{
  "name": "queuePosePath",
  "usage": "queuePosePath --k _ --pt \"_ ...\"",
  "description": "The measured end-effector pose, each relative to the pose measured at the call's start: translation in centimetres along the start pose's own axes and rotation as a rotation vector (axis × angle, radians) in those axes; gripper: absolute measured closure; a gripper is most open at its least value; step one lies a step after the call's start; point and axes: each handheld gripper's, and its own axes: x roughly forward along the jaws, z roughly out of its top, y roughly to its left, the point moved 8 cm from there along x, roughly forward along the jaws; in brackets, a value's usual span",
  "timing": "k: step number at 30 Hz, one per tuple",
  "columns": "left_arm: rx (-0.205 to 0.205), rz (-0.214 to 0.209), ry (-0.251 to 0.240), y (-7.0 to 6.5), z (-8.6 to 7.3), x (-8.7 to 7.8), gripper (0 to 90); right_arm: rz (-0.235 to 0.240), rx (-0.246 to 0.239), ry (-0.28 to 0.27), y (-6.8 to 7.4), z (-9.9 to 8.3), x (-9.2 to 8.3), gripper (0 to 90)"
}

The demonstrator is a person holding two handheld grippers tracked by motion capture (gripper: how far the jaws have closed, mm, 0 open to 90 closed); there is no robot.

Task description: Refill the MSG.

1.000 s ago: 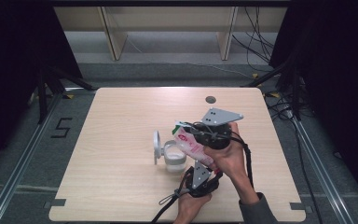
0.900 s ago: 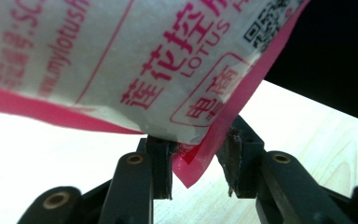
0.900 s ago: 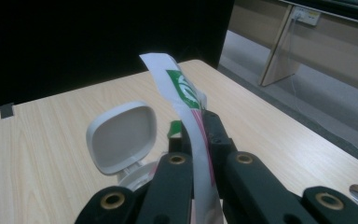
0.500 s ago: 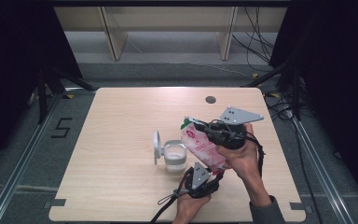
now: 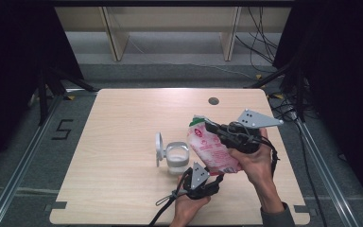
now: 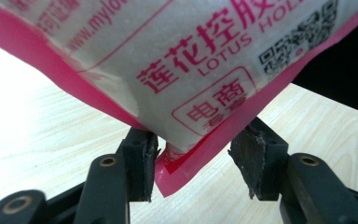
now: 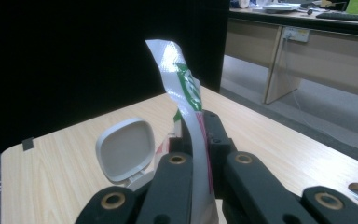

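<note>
While pouch (image 5: 212,149) hangs, table (image 5: 123,118) lies bare.

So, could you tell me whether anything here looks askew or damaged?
Nothing looks spilled or damaged. The pink bag hangs tilted above the table, pinched near its top by the right gripper. The left gripper has just been opening, and the bag's bottom corner sits loose between its jaws.
</note>
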Motion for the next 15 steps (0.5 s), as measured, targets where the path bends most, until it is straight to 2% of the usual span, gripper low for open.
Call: queuePosePath --k 1,2,3,5,6,9,10,11,12,13,14,15 --pt "0.0 -0.011 0.003 0.0 0.0 0.0 50.3 0.007 0.001 -0.008 0.0 -0.1 -0.1 90.0" --pt "0.002 0.006 0.009 0.2 0.0 -0.2 50.2 0.005 0.012 -0.008 0.0 -0.2 -0.2 90.0" --pt "0.002 0.003 0.01 0.2 -0.1 -0.2 49.9 0.004 -0.006 -0.017 -0.2 -0.2 -0.3 90.0" --pt "-0.005 0.004 0.011 0.3 -0.1 -0.4 47.9 0.0 0.015 -0.02 -0.2 -0.4 -0.6 90.0" --pt "-0.003 0.015 0.009 0.3 0.0 -0.6 47.0 0.005 0.006 -0.029 -0.3 -0.3 -0.7 90.0" --pt "-0.021 0.005 -0.005 0.3 0.2 -0.8 45.3 0.007 0.034 -0.04 -0.3 -0.5 -1.2 90.0" --pt "-0.014 0.02 0.008 0.5 0.1 -1.1 45.3 -0.007 0.015 -0.039 -0.6 -0.5 -1.4 90.0" --pt "-0.027 0.003 -0.008 0.3 0.2 -1.1 45.4 -0.002 0.028 -0.045 -0.6 -0.5 -1.5 90.0" --pt "-0.013 0.007 0.002 0.4 0.1 -1.4 45.6 -0.011 0.035 -0.05 -0.6 -0.6 -1.7 90.0" --pt "-0.01 -0.002 0.003 0.3 0.1 -1.5 45.6 -0.017 0.006 -0.065 -1.0 -0.5 -1.8 90.0" --pt "-0.024 -0.012 -0.008 0.1 0.2 -1.6 45.5 -0.02 0.032 -0.058 -0.9 -0.6 -2.0 90.0" --pt "-0.023 -0.028 -0.01 0.0 0.2 -1.7 45.4 -0.017 0.019 -0.067 -1.0 -0.6 -2.1 90.0"
